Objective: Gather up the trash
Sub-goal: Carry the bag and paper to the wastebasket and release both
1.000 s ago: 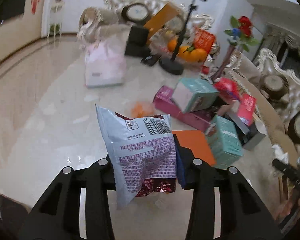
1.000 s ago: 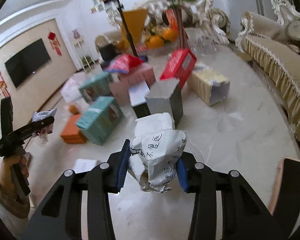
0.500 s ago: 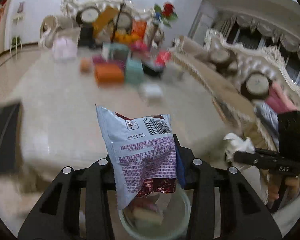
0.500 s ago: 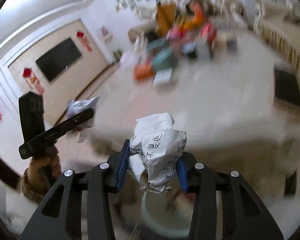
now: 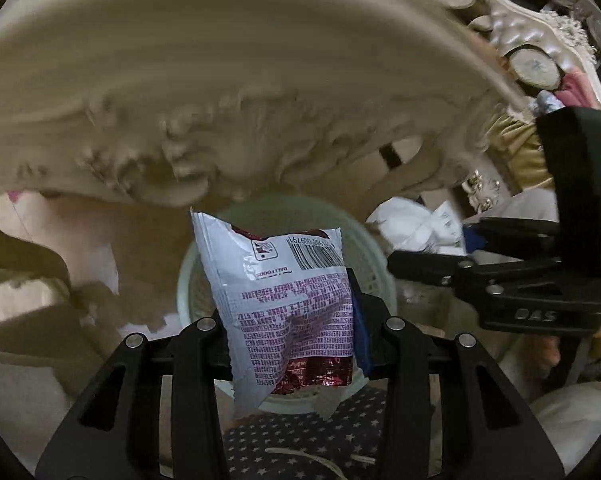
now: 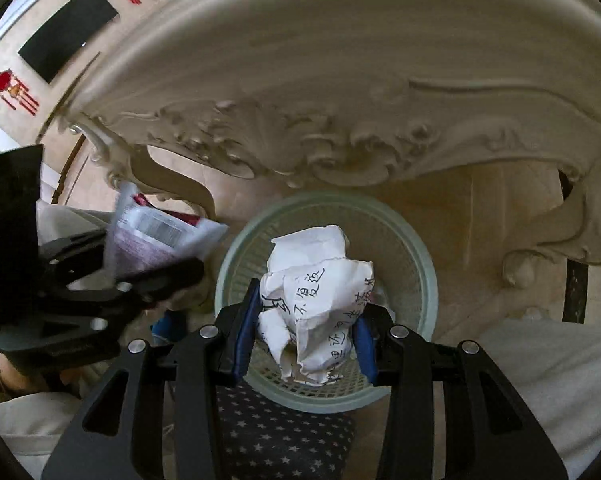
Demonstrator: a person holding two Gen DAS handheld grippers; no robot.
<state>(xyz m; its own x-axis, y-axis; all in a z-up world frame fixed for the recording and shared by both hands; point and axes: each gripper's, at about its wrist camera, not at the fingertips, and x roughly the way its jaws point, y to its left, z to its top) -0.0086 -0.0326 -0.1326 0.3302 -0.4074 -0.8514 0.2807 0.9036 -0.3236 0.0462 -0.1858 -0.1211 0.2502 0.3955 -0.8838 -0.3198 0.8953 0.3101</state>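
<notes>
Left gripper (image 5: 296, 332): fingers clamped on a silver snack wrapper (image 5: 284, 300), held upright between them. Right gripper (image 6: 306, 332): blue pads (image 6: 246, 330) pinching a crumpled sheet of paper (image 6: 314, 300). Pale green mesh bin (image 6: 416, 264): directly beyond both sets of fingertips, under the carved table edge (image 6: 320, 148).

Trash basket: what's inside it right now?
Only mesh wall shows inside the pale green basket. The crumpled paper in the right gripper covers its middle and floor, so contents can't be told.
</notes>
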